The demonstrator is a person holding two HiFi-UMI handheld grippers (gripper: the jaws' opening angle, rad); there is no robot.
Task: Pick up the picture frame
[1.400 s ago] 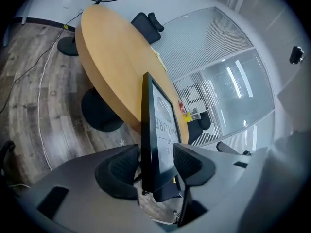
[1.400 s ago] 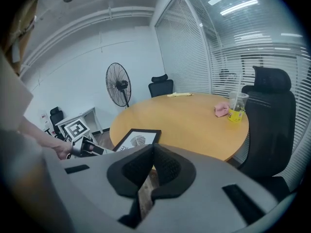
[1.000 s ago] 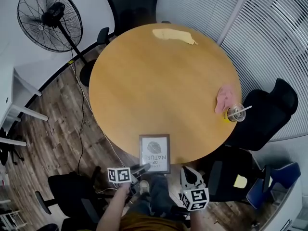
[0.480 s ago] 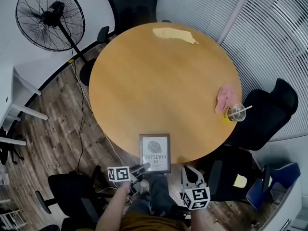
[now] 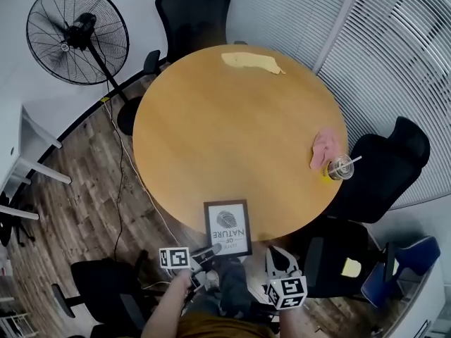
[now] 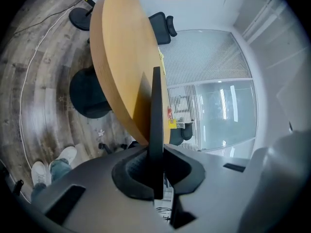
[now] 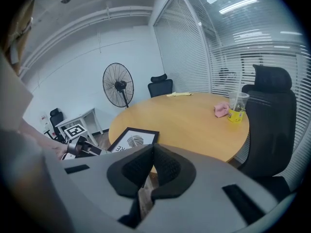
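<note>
Left tongs (image 5: 210, 250) have just been closing and now pinch the near edge of the picture frame (image 5: 227, 228). The frame sits at the near rim of the round bench (image 5: 232, 132), poking over it. Right tongs (image 5: 277, 259) hang just beside, pressed together, holding nothing.

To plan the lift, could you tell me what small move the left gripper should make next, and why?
Probably raise it gently: the left gripper has just been closing its jaws, with the picture frame near edge between them, overhanging the table.
</note>
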